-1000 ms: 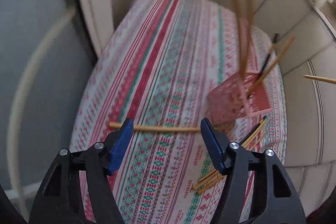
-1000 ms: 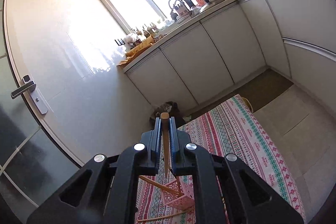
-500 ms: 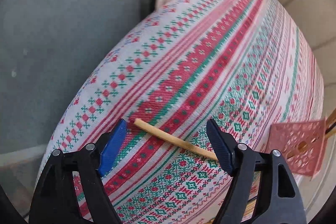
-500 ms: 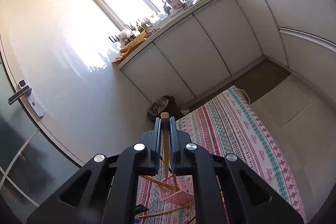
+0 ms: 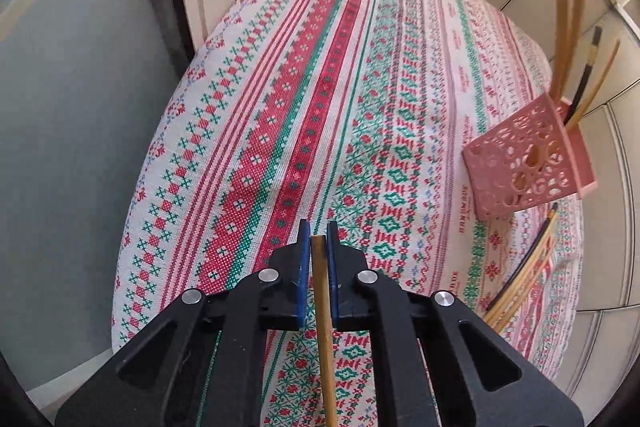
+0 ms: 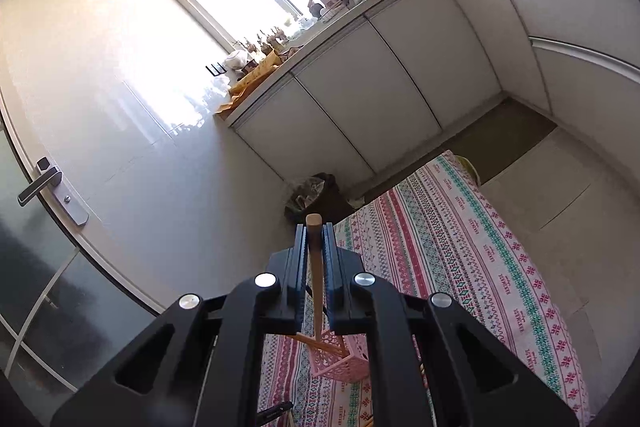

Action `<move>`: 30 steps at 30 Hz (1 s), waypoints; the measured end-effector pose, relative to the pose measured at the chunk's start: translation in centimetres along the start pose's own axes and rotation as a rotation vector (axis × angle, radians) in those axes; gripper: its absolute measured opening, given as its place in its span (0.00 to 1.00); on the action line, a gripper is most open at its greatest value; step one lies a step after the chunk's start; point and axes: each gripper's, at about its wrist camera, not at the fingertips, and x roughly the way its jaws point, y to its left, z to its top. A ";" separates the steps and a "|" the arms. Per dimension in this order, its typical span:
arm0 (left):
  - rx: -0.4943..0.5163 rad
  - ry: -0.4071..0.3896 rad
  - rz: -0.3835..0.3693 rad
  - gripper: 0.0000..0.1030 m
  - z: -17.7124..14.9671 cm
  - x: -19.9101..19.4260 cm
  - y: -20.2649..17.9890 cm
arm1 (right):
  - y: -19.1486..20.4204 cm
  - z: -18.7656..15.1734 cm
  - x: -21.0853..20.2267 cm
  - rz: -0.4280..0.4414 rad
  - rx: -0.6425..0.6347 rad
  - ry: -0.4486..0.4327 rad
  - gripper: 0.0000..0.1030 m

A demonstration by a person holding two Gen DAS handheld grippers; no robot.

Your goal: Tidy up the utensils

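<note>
One pink holder (image 5: 528, 163) holds four chopsticks (image 5: 562, 23); about five lie loose (image 5: 520, 287); each tongs grips one.

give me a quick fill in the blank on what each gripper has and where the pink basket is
1. The left gripper is shut on a wooden ____.
2. The right gripper holds its chopstick above the pink ____.
3. The pink basket stands on a striped ____.
4. Loose chopsticks lie ____ the basket, on the cloth.

Missing words: chopstick; basket; tablecloth; outside
</note>
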 end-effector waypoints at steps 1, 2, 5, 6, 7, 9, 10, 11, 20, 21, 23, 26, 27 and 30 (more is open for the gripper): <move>0.007 -0.024 -0.019 0.07 0.0 -1.1 -0.2 | 0.2 -0.1 0.1 0.004 -0.004 0.003 0.08; 0.020 -0.051 -0.035 0.07 0.0 -2.1 -0.7 | 0.4 -0.2 0.2 0.005 -0.007 0.006 0.08; 0.057 -0.142 -0.104 0.07 -1.1 -5.8 -1.9 | 0.7 -0.7 0.4 0.004 -0.014 0.018 0.08; 0.079 -0.174 -0.129 0.07 -1.3 -7.1 -2.4 | 0.8 -0.8 0.5 0.003 -0.014 0.023 0.08; 0.097 -0.203 -0.150 0.07 -0.7 -7.7 -3.6 | 0.8 -0.9 0.5 0.003 -0.013 0.028 0.08; 0.146 -0.261 -0.189 0.07 -1.1 -10.1 -5.0 | 0.7 -1.0 0.5 0.007 -0.008 0.036 0.08; 0.171 -0.292 -0.205 0.07 -1.5 -11.2 -5.7 | 0.8 -1.0 0.4 0.008 -0.008 0.036 0.08; 0.192 -0.317 -0.214 0.07 -2.1 -12.2 -6.3 | 0.8 -1.0 0.3 0.008 -0.011 0.034 0.08; 0.309 -0.461 -0.285 0.07 -4.4 -17.3 -11.2 | 0.5 -0.9 -1.3 0.008 -0.013 0.029 0.11; 0.313 -0.475 -0.291 0.07 -4.5 -17.9 -11.6 | 0.6 -0.8 -1.5 0.006 -0.016 0.027 0.11; 0.321 -0.504 -0.298 0.07 -4.7 -18.9 -12.3 | 0.6 -0.6 -1.8 0.011 -0.020 0.020 0.10; 0.337 -0.538 -0.306 0.06 -4.4 -20.1 -13.7 | 0.6 -0.4 -2.4 0.013 -0.029 0.008 0.08; 0.347 -0.546 -0.304 0.06 -4.2 -20.5 -14.2 | 0.5 -0.4 -2.6 0.014 -0.027 0.002 0.08; 0.360 -0.571 -0.288 0.06 -3.1 -21.6 -15.7 | 0.1 0.0 -2.8 0.015 -0.013 -0.001 0.08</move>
